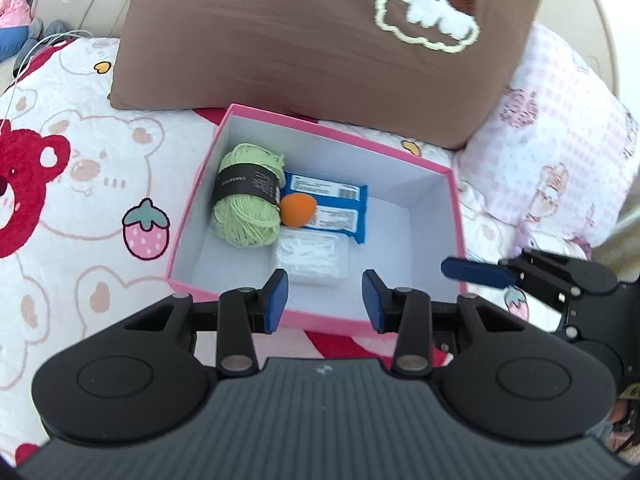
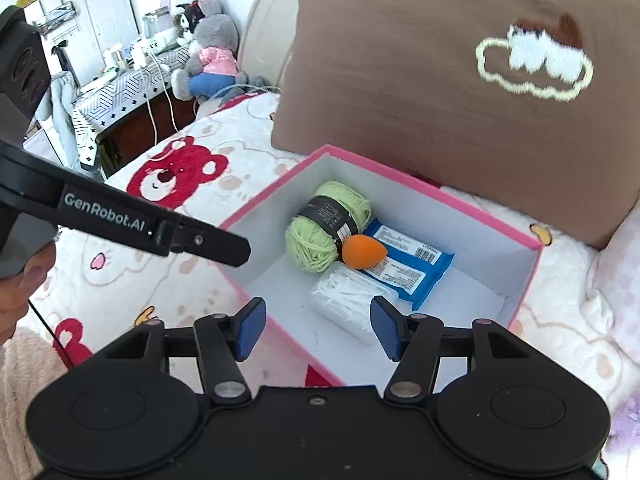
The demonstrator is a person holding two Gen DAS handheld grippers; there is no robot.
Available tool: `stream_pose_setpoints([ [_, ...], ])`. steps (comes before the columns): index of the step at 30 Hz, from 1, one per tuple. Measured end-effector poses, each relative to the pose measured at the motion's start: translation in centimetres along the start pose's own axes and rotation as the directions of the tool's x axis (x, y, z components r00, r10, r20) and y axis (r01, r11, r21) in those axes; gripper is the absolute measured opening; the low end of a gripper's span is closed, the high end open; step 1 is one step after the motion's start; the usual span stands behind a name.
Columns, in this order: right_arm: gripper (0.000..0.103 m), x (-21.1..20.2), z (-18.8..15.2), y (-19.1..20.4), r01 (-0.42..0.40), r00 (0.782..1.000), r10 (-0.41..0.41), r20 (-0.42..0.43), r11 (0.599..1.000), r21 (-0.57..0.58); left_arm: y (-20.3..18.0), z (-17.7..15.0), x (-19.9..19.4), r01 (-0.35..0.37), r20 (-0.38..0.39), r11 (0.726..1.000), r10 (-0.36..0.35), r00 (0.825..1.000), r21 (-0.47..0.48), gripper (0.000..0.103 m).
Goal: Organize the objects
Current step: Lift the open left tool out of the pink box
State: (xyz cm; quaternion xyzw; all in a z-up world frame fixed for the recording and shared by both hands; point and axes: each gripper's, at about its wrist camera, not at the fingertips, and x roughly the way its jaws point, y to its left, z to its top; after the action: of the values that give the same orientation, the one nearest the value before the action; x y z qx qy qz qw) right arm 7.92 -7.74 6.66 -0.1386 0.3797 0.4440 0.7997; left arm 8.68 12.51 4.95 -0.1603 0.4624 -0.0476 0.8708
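An open pink box with a white inside sits on the bed. It holds a green yarn ball, an orange egg-shaped sponge, a blue wipes pack and a clear pack of white cotton swabs. My left gripper hovers over the box's near rim, open and empty. My right gripper hangs above the box's near corner, also open with nothing between its pads. The same yarn ball, sponge, wipes and swabs show in the right wrist view.
A brown pillow leans right behind the box. The bear-print blanket spreads to the left, and a pink checked pillow lies to the right. A plush toy and a cluttered side table stand beyond the bed.
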Motion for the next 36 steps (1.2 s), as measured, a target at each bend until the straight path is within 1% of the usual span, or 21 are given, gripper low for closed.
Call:
stream_pose_setpoints([
  [4, 0.067, -2.0, -0.3, 0.8, 0.028, 1.0, -0.028, 0.004, 1.0, -0.015, -1.3, -0.5, -1.7, 0.021, -0.009, 1.0, -0.021, 1.0, 0.023, 0.04],
  [7, 0.068, -2.9, -0.5, 1.1, 0.045, 0.999, -0.045, -0.002, 0.999, -0.009, -2.2, -0.7, -2.9, 0.031, 0.016, 0.999, -0.032, 0.999, 0.028, 0.041],
  [11, 0.07, -4.1, -0.8, 1.5, 0.037, 0.999, -0.037, 0.003, 0.999, 0.005, -2.8, -1.2, -4.1, 0.014, 0.022, 0.999, -0.015, 1.0, 0.041, 0.041],
  [13, 0.07, -4.8, -1.0, 1.9, 0.043, 0.999, -0.043, 0.012, 0.999, -0.019, -3.1, -1.6, -4.7, 0.014, 0.018, 0.998, -0.015, 1.0, 0.062, 0.041],
  [16, 0.07, -5.7, -1.4, 2.5, 0.022, 1.0, -0.022, 0.002, 0.999, -0.044, -4.0, -2.5, -5.8, 0.005, 0.036, 0.995, -0.009, 0.999, 0.104, 0.041],
  [20, 0.07, -7.1, -2.0, 2.9, 0.012, 1.0, -0.012, 0.002, 0.999, -0.037, -5.2, -3.6, -6.8, 0.02, 0.024, 0.992, -0.023, 0.999, 0.122, 0.042],
  [21, 0.071, -7.6, -2.3, 3.0, 0.009, 1.0, -0.009, 0.004, 0.999, -0.039, -5.6, -4.0, -7.0, 0.018, 0.025, 0.991, -0.022, 0.999, 0.131, 0.043],
  [23, 0.079, -8.4, -2.9, 3.1, 0.013, 1.0, -0.012, 0.006, 0.999, -0.043, -6.3, -4.7, -7.4, 0.017, 0.025, 0.989, -0.02, 0.999, 0.145, 0.043],
  [25, 0.093, -9.2, -3.6, 2.9, 0.009, 1.0, -0.009, 0.006, 0.999, -0.033, -6.7, -5.4, -7.9, 0.022, 0.02, 0.989, -0.025, 0.999, 0.144, 0.045],
  [26, 0.094, -9.5, -3.9, 2.7, 0.006, 1.0, -0.006, 0.006, 1.0, -0.025, -6.9, -5.7, -8.0, 0.019, 0.017, 0.99, -0.022, 1.0, 0.143, 0.046],
  [29, 0.094, -10.5, -4.9, 2.2, 0.006, 1.0, -0.005, 0.006, 1.0, -0.021, -8.0, -6.8, -8.2, 0.007, 0.002, 0.984, -0.007, 1.0, 0.176, 0.052],
  [32, 0.094, -11.7, -6.2, 2.0, 0.027, 1.0, -0.027, 0.008, 0.999, -0.038, -8.8, -7.7, -8.0, 0.033, -0.037, 0.984, -0.027, 0.999, 0.174, 0.054],
  [36, 0.094, -13.3, -8.1, 1.9, 0.033, 0.999, -0.034, -0.008, 0.997, -0.071, -9.9, -8.8, -7.7, 0.036, -0.075, 0.982, -0.022, 0.997, 0.187, 0.058],
])
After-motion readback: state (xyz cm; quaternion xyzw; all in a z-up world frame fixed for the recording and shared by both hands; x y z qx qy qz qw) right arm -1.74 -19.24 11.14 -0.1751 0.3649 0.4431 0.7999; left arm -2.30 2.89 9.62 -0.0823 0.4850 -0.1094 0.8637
